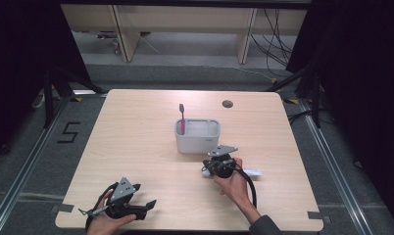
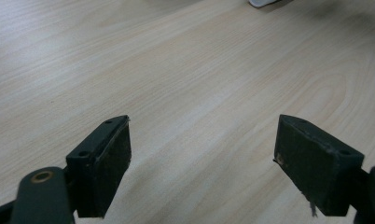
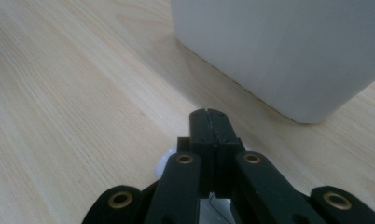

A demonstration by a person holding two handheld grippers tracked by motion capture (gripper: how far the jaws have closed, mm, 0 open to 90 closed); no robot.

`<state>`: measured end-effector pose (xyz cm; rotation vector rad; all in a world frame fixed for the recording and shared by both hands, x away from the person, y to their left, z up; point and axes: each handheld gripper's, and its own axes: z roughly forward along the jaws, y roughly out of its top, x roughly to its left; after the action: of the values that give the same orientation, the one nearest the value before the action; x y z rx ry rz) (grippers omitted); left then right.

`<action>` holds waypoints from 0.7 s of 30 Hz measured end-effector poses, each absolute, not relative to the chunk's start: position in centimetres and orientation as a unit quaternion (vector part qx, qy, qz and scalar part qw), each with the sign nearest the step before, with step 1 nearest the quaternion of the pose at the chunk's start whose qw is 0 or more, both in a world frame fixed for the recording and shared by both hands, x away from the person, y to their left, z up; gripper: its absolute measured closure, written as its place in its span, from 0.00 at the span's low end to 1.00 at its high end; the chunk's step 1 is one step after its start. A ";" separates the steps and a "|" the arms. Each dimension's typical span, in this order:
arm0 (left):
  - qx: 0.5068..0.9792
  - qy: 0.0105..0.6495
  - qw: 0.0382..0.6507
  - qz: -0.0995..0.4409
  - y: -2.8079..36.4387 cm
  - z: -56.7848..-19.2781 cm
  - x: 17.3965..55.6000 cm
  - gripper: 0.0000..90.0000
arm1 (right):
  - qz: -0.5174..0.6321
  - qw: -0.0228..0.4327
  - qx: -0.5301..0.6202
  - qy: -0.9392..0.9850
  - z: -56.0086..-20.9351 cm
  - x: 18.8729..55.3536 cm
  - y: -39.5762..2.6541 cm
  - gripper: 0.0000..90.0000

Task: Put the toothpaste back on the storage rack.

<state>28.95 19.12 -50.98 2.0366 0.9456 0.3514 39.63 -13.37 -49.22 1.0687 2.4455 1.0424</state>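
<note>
We're at the tabletop (image 1: 136, 142) with a white holder (image 1: 197, 137) standing near its middle, and a red toothbrush (image 1: 182, 117) already stands upright in the holder's left end. Our right tongs (image 1: 208, 169) sit just in front of that holder, jaws pressed together, and there's a white object (image 1: 251, 172) lying on the tabletop right beside the hand; it could be a tube, hard to say. We'd judge one item is in and this white one is left to go in. The right gripper view puts us close: shut right tongs (image 3: 208, 122), the holder's wall (image 3: 288, 51) looming just ahead, and a sliver of something white (image 3: 166, 161) tucked under the jaws, though we can't tell if it is gripped. Our left tongs (image 1: 136, 205) rest near the front edge, well apart, and the left gripper view shows the left tongs (image 2: 202, 158) spread wide over bare wood, holding nothing.
</note>
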 end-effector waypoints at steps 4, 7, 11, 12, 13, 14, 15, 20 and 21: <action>0.807 0.382 0.427 0.140 19.0 -51.0 28.9 0.20 | 0.354 0.132 0.361 0.853 -49.2 39.0 -13.1 1.00; 0.808 0.384 0.424 0.139 18.9 -51.1 28.8 0.20 | 0.355 0.127 0.346 0.859 -49.2 38.4 -13.1 1.00; 0.808 0.381 0.427 0.139 19.0 -51.1 28.9 0.21 | 0.357 0.120 0.336 0.863 -49.1 37.2 -13.3 1.00; 0.808 0.383 0.426 0.138 19.0 -51.1 28.9 0.21 | 0.351 0.111 0.330 0.869 -49.0 36.8 -13.5 1.00; 0.807 0.383 0.426 0.139 19.0 -51.1 28.9 0.21 | 0.358 0.122 0.312 0.872 -49.1 36.7 -13.6 1.00; 0.807 0.384 0.426 0.139 19.0 -51.1 28.9 0.21 | 0.350 0.113 0.325 0.871 -49.0 36.2 -13.7 1.00; 0.808 0.383 0.426 0.139 19.0 -51.1 28.9 0.21 | 0.348 0.107 0.315 0.876 -48.9 36.0 -13.9 1.00; 0.808 0.383 0.426 0.139 19.0 -51.1 28.9 0.21 | 0.353 0.105 0.305 0.878 -49.2 34.9 -14.4 1.00; 0.808 0.382 0.427 0.139 19.0 -51.1 28.9 0.21 | 0.344 0.100 0.307 0.882 -49.2 34.7 -14.6 1.00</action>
<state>28.88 18.95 -51.11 2.0180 0.9551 0.3480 34.66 -14.59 -49.17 0.9065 2.6073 1.0167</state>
